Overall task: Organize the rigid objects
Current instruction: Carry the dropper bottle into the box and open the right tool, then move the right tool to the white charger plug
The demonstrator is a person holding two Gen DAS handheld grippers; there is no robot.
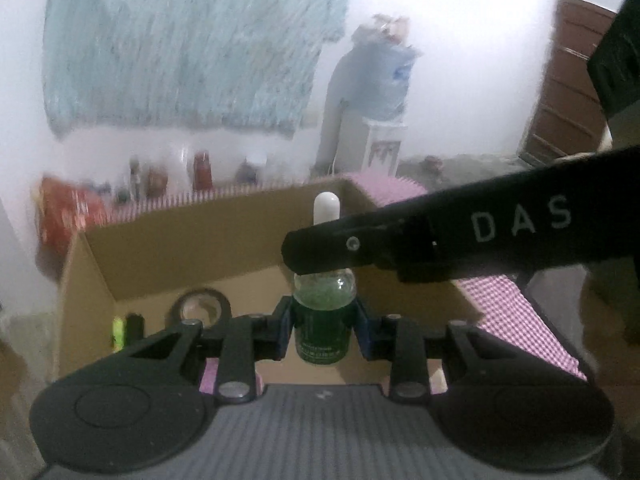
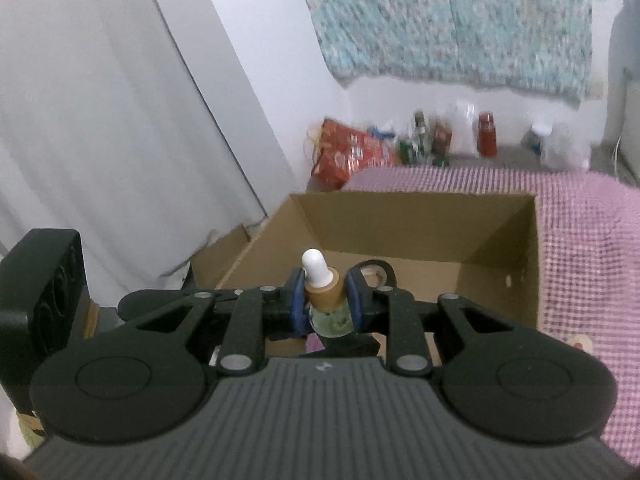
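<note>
Blocking the neck of the dropper bottle (image 1: 323,320) in the left wrist view, the right gripper (image 1: 320,252) crosses from the right, while the left gripper (image 1: 323,330) clamps the bottle's dark green body above the cardboard box (image 1: 92,280), which holds a tape roll (image 1: 202,306) and a blurred yellow-green item. In the right wrist view, the right gripper (image 2: 325,298) pinches the bottle's tan collar (image 2: 322,290); the box sits on a pink checked cloth (image 2: 580,240).
</note>
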